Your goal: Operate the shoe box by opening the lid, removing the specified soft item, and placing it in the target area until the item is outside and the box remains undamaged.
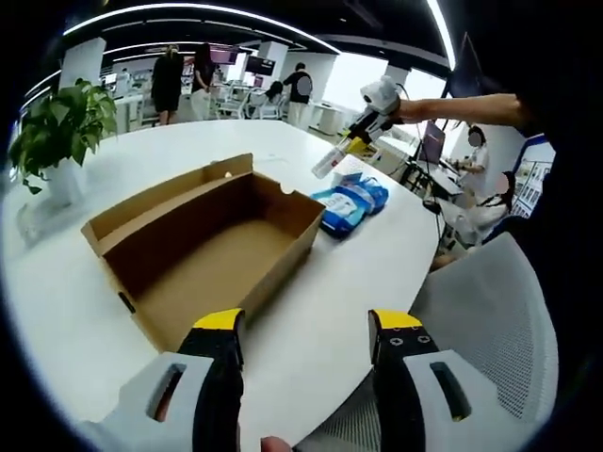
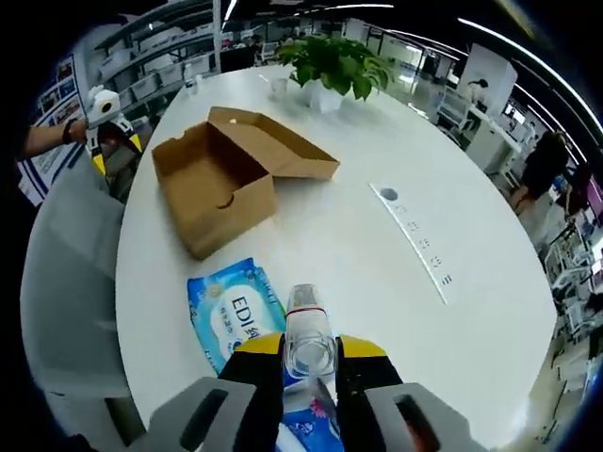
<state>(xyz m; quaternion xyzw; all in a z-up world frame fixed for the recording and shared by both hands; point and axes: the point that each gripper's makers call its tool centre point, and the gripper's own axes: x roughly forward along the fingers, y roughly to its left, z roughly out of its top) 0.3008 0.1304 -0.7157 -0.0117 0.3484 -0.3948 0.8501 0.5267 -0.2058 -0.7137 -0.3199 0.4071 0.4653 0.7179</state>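
Although the shoe box (image 1: 203,250) already lies open and bare inside on the white table (image 2: 358,254), the job is not closed, because the right gripper (image 2: 309,363) is clamped on a clear bottle (image 2: 308,341) and holds it above the tabletop. In the right gripper view the bottle stands between the yellow-tipped jaws, with its cap pointing away from the camera, and just beneath and beside it lies the blue wipes pack (image 2: 236,315), flat on the table and outside the box. That soft pack seems to be the item the task names, so the lid-opening and the removal look done; whether its present spot counts as the target area cannot be told. In the left gripper view the left gripper (image 1: 306,344) hangs spread and empty over the near table edge, its jaws well apart, close to the box's front corner but not touching it. The cardboard shows no tear or crush, and its lid (image 2: 283,146) is folded back flat on the table. Beyond the box stands a potted plant (image 1: 57,127). Farther still, people (image 1: 170,80) move about an open office. What remains, by my reckoning, is to set the bottle down.
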